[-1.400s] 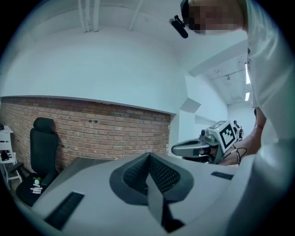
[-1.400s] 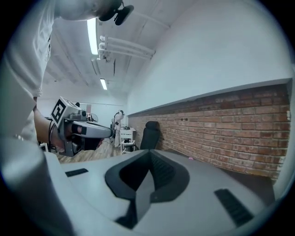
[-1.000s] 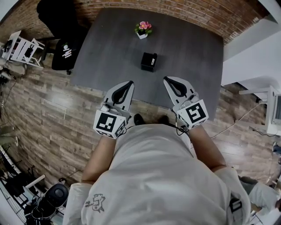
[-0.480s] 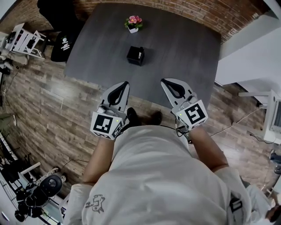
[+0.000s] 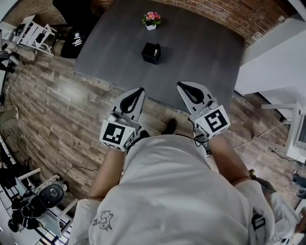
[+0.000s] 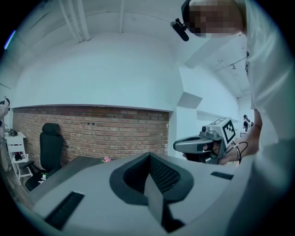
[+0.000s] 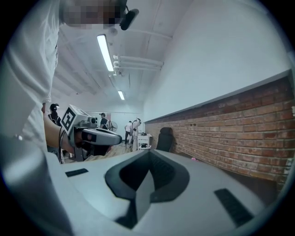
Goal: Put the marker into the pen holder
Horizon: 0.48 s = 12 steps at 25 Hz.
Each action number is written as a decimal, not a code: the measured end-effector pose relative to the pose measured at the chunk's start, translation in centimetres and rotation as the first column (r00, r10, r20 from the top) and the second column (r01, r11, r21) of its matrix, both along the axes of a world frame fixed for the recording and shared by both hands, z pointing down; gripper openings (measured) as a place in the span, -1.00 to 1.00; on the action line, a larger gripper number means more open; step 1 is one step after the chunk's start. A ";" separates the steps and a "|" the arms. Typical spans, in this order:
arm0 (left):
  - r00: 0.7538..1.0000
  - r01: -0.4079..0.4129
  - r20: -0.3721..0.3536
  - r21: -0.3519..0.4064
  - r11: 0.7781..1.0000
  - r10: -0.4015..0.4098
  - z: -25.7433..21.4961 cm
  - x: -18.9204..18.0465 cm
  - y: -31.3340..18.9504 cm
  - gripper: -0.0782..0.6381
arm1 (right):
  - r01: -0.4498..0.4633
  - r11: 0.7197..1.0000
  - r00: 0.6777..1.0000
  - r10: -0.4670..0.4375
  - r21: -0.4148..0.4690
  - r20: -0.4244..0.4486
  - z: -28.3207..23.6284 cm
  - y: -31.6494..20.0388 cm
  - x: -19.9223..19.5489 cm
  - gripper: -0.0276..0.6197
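Pen holder [image 5: 151,52], black, boxy, on table [image 5: 205,52]; left hand-held gripper [image 5: 139,90], right hand-held gripper [image 5: 180,85] clenched, empty.

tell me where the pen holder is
In the head view the black pen holder stands on the grey table, upper centre, just below the flower pot.

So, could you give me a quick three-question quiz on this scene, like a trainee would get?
1. True or false: the left gripper and the right gripper each hold something.
2. Which stands farther from the person on the table? A: the pen holder. B: the flower pot.
3. Fill in: the wall behind the table is made of ___.

Key: 1 false, both are shut and empty. 2 B. 3 brick.
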State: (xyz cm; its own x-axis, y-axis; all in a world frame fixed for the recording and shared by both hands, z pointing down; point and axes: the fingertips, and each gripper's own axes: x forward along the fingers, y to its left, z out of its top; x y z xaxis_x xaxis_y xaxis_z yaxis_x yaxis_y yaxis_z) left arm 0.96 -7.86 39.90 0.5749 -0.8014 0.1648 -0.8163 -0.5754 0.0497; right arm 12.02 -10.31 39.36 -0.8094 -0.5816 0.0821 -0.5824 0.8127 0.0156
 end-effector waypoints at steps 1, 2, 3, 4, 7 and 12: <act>1.000 -0.006 -0.004 0.000 1.000 0.006 -0.1 -0.2 0.4 -0.75 | -0.005 1.000 1.000 0.005 0.003 0.003 -0.2 0.5 -0.2 -0.90; 1.000 -0.014 -0.008 0.001 1.000 0.014 -0.2 -0.3 0.8 -0.75 | -0.012 1.000 1.000 0.012 0.003 0.005 -0.3 1.0 -0.4 -0.90; 1.000 -0.021 -0.011 0.002 1.000 0.021 -0.3 -0.5 1.2 -0.75 | -0.018 1.000 1.000 0.018 0.003 0.004 -0.4 1.5 -0.6 -0.90; 1.000 -0.027 -0.014 0.005 1.000 0.028 -0.4 -0.7 1.7 -0.75 | -0.024 1.000 1.000 0.024 0.003 0.002 -0.5 2.1 -0.8 -0.90; 0.999 -0.047 -0.021 0.015 0.999 0.047 -1.0 -1.9 3.8 -0.75 | -0.034 0.999 0.999 0.034 0.008 -0.009 -0.9 4.2 -2.1 -0.90; 0.998 -0.060 -0.027 0.025 0.998 0.061 -1.3 -5.1 7.4 -0.75 | -0.055 0.998 0.998 0.055 0.036 -0.013 -1.8 7.8 -5.1 -0.90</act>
State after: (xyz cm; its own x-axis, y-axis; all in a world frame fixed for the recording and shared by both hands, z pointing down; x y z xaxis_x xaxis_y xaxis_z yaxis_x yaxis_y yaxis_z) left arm -4.18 -0.43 38.63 0.6267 -0.7685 0.1293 -0.7784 -0.6251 0.0575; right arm 6.95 -2.51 37.56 -0.7750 -0.6278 0.0722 -0.6256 0.7784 0.0522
